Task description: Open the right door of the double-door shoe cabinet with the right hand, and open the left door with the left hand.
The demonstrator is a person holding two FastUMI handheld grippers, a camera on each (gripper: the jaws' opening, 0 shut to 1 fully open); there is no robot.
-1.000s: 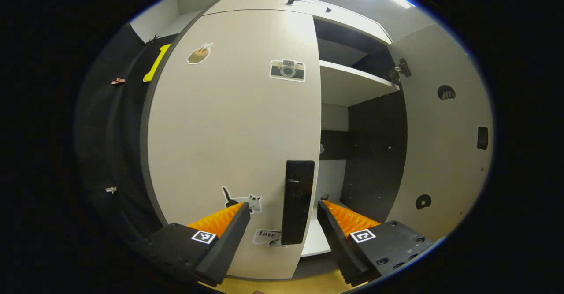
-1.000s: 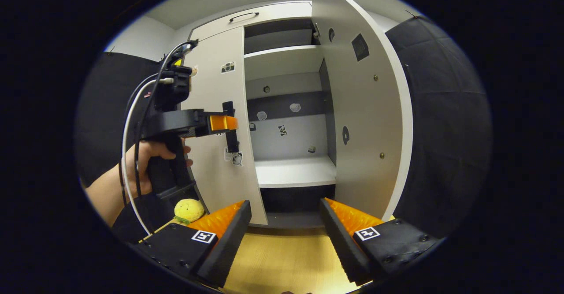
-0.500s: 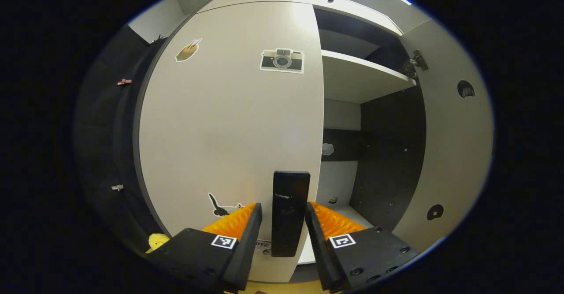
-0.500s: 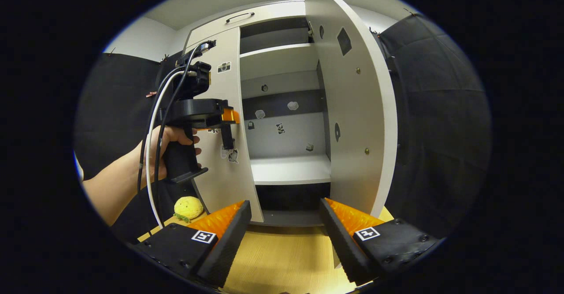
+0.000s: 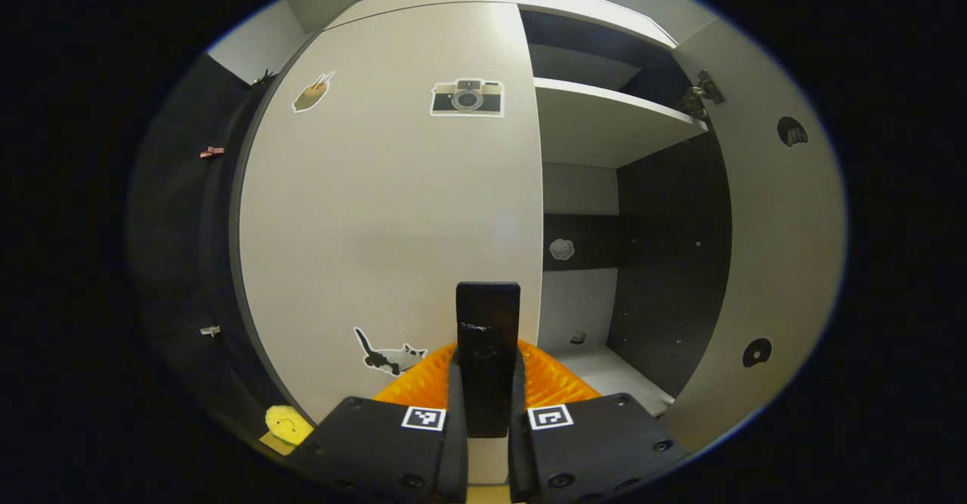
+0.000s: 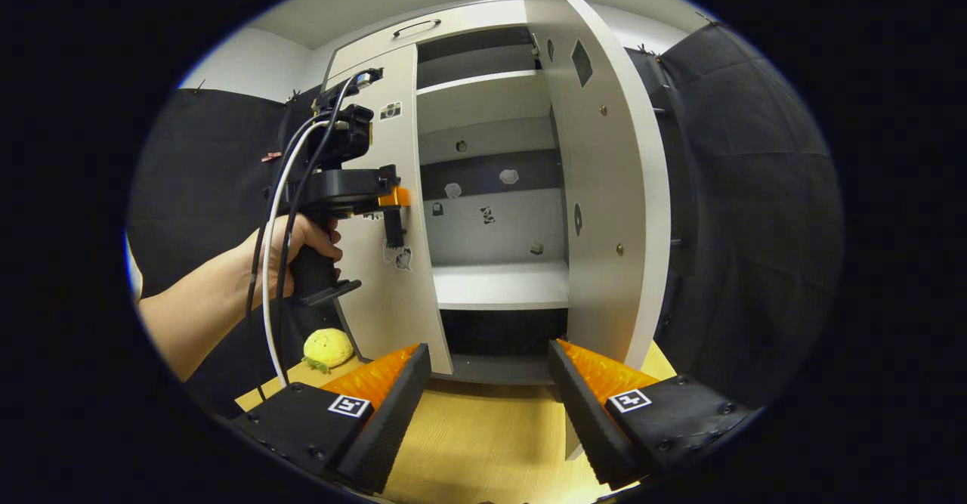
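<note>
- left tongs (image 5: 487, 432) clamping the dark handle (image 5: 487, 338) at the free edge of the left door (image 5: 378, 224) — door not yet swung out.
- right tongs (image 6: 489, 383) hanging open, gripping nothing, above the worktop (image 6: 483, 451).
- right door (image 6: 604, 187) standing wide open.
- likely handling as a stiff, light hinged panel — pulling by the handle, far from the hinges.

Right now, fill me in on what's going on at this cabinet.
A person is opening a double-door shoe cabinet with two handheld grippers. The right door already stands wide open, and the right gripper hangs open in front of the cabinet, holding nothing. The left gripper is shut on the black handle of the left door, which is not yet swung open. A yellow plush toy sits beside the cabinet.
</note>
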